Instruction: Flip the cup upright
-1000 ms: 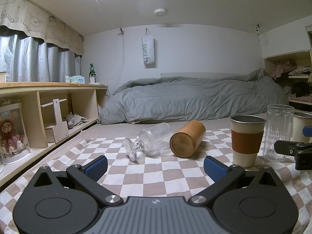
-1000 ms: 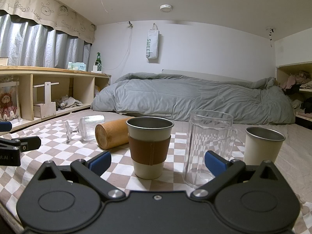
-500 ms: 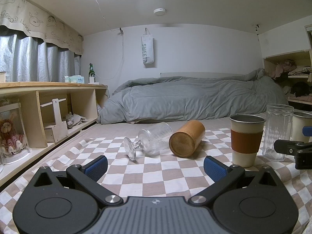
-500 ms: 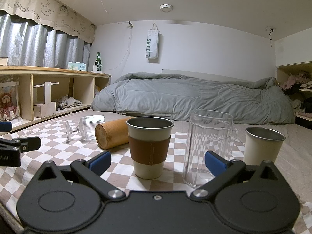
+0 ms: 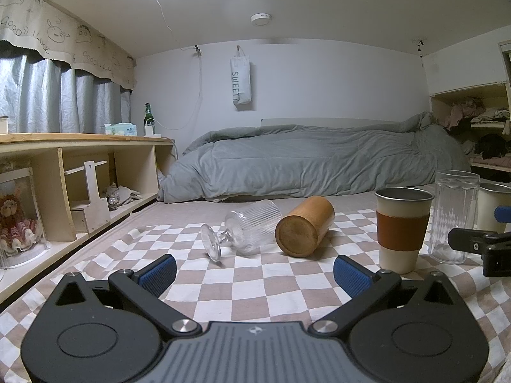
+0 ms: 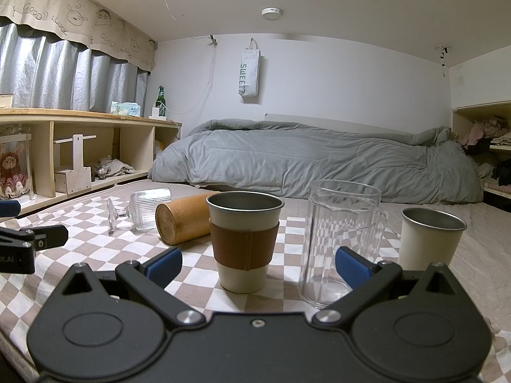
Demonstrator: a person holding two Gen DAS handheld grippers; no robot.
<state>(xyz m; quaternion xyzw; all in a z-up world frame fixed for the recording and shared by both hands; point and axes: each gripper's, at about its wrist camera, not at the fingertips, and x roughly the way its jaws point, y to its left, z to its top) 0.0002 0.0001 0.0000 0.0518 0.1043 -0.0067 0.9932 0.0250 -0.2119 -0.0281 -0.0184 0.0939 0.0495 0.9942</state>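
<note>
A wooden cup (image 5: 303, 228) lies on its side on the checkered cloth (image 5: 249, 284), its base toward me. A ribbed stemmed glass (image 5: 246, 231) lies on its side just left of it, touching or nearly so. Both also show in the right wrist view: the wooden cup (image 6: 185, 220) and the glass (image 6: 143, 210). My left gripper (image 5: 255, 273) is open and empty, a short way in front of the two lying cups. My right gripper (image 6: 258, 266) is open and empty, just before the upright cups.
Upright on the cloth stand a steel cup with a brown sleeve (image 6: 244, 239), a clear tall glass (image 6: 341, 245) and a cream steel cup (image 6: 429, 239). A low wooden shelf (image 5: 80, 172) runs along the left. A grey duvet (image 5: 319, 162) lies behind.
</note>
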